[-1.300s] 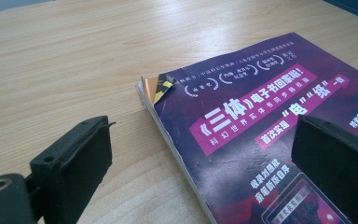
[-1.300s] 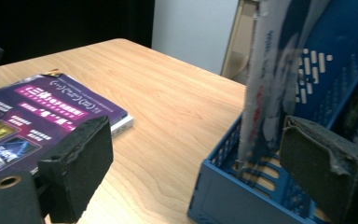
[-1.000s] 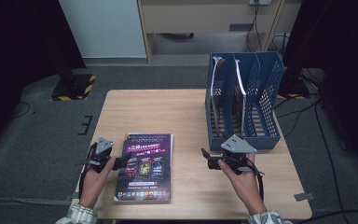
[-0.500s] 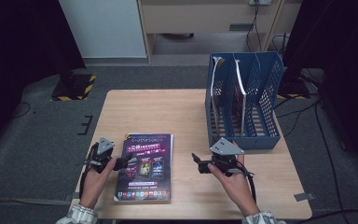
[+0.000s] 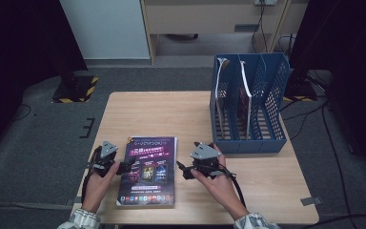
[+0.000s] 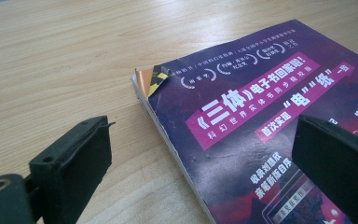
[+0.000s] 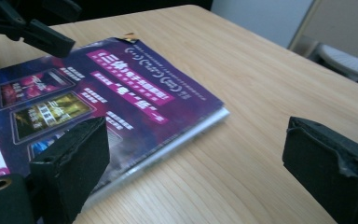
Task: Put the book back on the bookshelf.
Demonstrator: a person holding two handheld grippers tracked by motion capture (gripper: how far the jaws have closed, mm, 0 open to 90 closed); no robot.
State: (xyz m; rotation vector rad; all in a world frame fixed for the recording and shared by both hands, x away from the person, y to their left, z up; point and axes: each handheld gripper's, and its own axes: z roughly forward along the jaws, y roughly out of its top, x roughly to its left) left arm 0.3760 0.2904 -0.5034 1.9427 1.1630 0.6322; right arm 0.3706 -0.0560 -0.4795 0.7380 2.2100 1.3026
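Purple glossy magazine (image 5: 147, 170) lies flat on the wooden table (image 5: 162, 114), the right gripper (image 5: 187, 167) (jaws spread, like the left gripper (image 5: 126, 166)) having slid leftward toward its edge, likely for pickup.

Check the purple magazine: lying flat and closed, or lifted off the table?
Flat and closed: the magazine lies cover-up on the table, one cover corner curled up.

Purple glossy magazine (image 5: 147, 170) flat on wooden worktop (image 5: 171, 114), flanked by left gripper (image 5: 125, 167) and right gripper (image 5: 183, 168); blue mesh file rack (image 5: 248, 105) behind.
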